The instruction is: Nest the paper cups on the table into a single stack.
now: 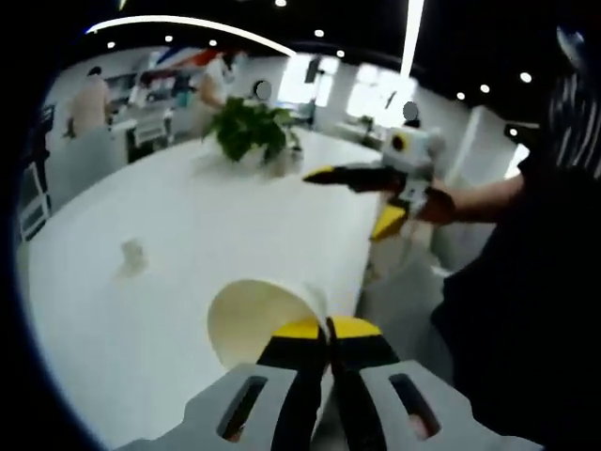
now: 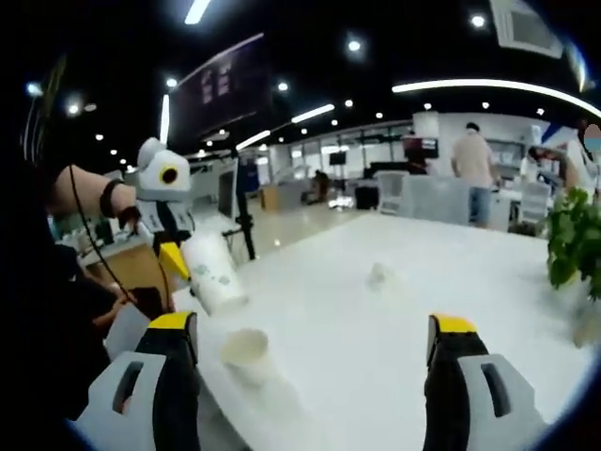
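Note:
My left gripper [image 1: 328,329] is shut on the rim of a white paper cup [image 1: 254,319], held above the near edge of the white table [image 1: 216,216]. From the right gripper view, that left gripper [image 2: 183,258] carries the cup [image 2: 214,272] tilted, its mouth pointing down toward the table. A second paper cup [image 2: 246,348] stands upright on the table just below it. A third small cup [image 2: 378,274] sits farther out on the table, also seen from the left gripper as a small cup [image 1: 131,254]. My right gripper [image 2: 312,329] is wide open and holds nothing; it hovers over the table's right edge as the right gripper [image 1: 352,199].
A potted green plant [image 1: 249,127] stands at the far end of the table, appearing as the plant [image 2: 573,235] at the right edge. People stand near desks beyond the table [image 2: 474,160]. A person's dark sleeve and body [image 1: 526,282] border the table's edge.

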